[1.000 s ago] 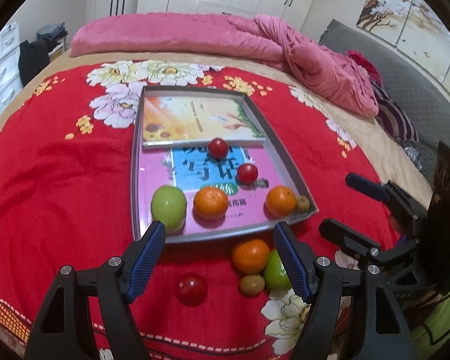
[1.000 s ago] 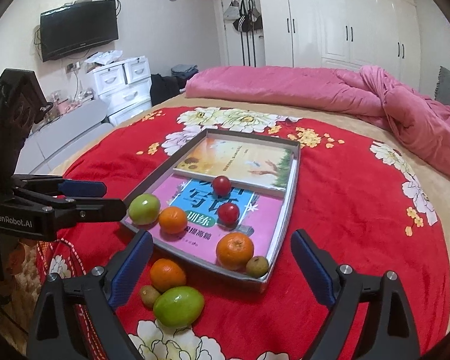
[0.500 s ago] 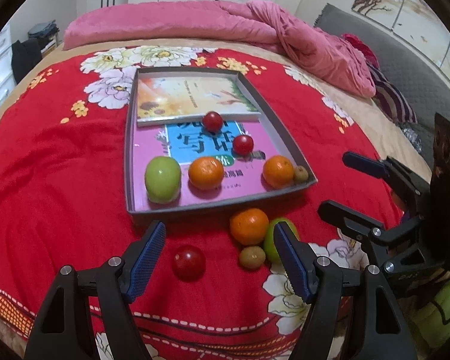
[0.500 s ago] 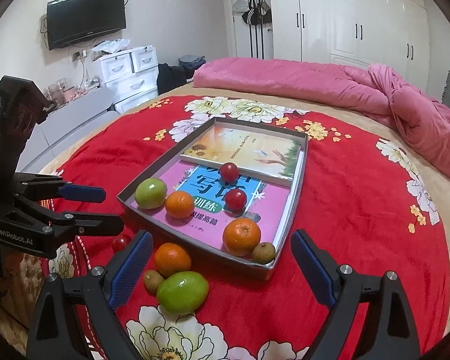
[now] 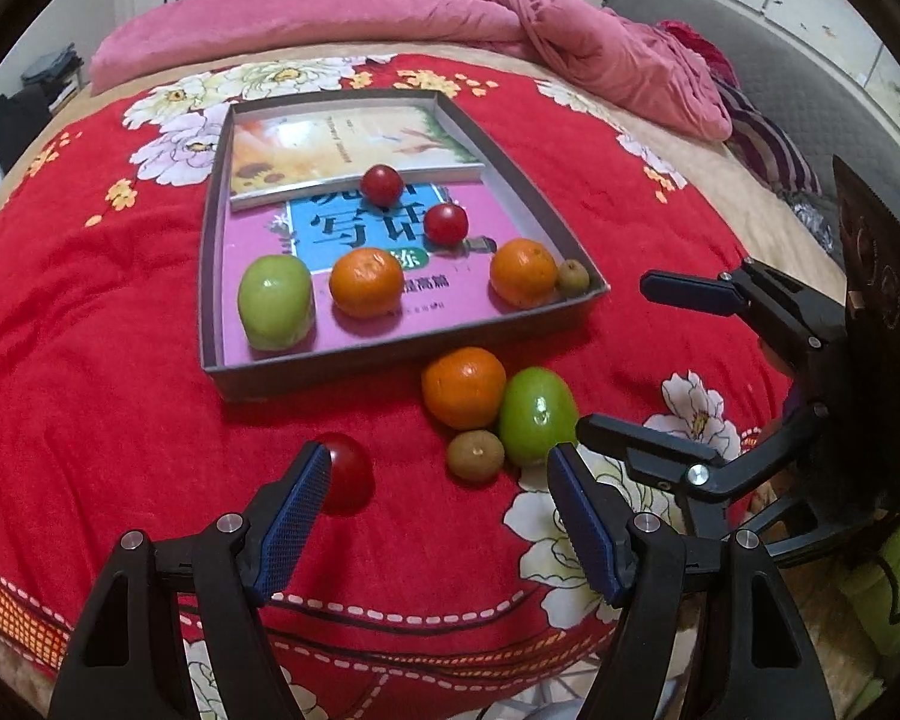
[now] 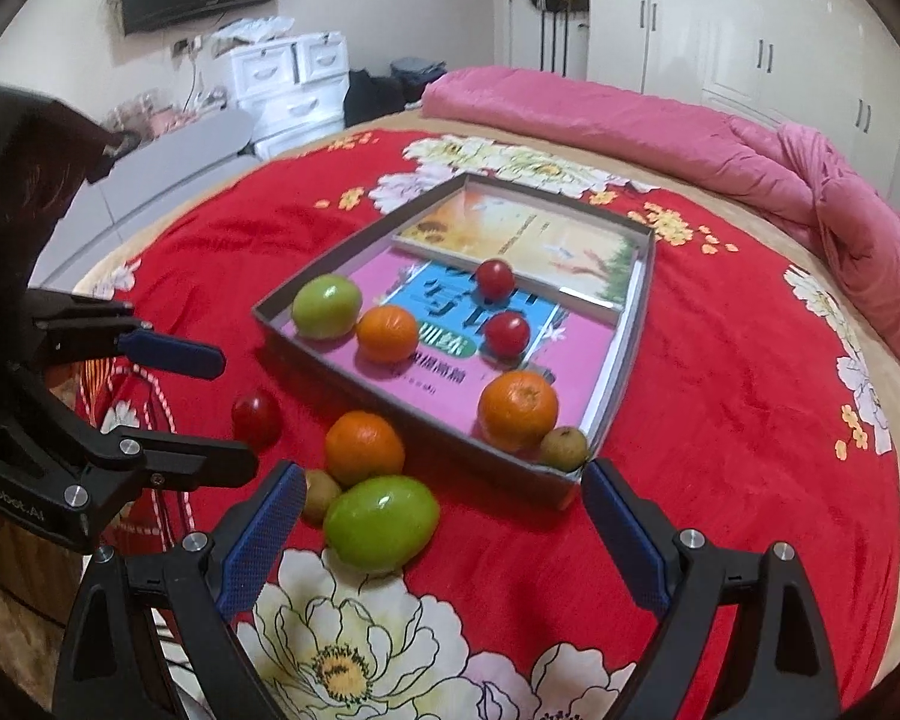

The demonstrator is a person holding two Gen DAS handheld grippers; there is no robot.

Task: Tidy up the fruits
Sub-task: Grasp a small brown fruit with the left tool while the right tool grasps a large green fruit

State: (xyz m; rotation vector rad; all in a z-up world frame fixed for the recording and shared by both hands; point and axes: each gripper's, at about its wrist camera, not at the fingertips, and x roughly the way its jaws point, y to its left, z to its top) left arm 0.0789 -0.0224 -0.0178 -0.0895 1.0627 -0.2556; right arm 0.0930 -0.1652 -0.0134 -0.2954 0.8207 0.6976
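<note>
A red floral bedspread (image 5: 90, 360) fills both views, with a rolled pink quilt (image 5: 360, 6) along the top of the frame. At centre lies a shallow grey tray (image 5: 210, 276) lined with books, holding a green apple (image 5: 275, 302), two oranges (image 5: 366, 282) (image 5: 522, 272), two red tomatoes (image 5: 382, 184) (image 5: 445, 224) and a small brown fruit (image 5: 572, 276) in its lower right corner. Just below the tray's near wall, on the bedspread, a loose orange (image 5: 463, 387), loose green apple (image 5: 537, 415) and loose brown fruit (image 5: 475, 456) cluster touching. The left gripper (image 5: 438, 480), jaws spread wide and empty, hovers at lower centre, its left pad beside a loose red tomato (image 5: 347, 473). The right gripper (image 6: 444, 501), likewise released, frames the loose green apple.
</note>
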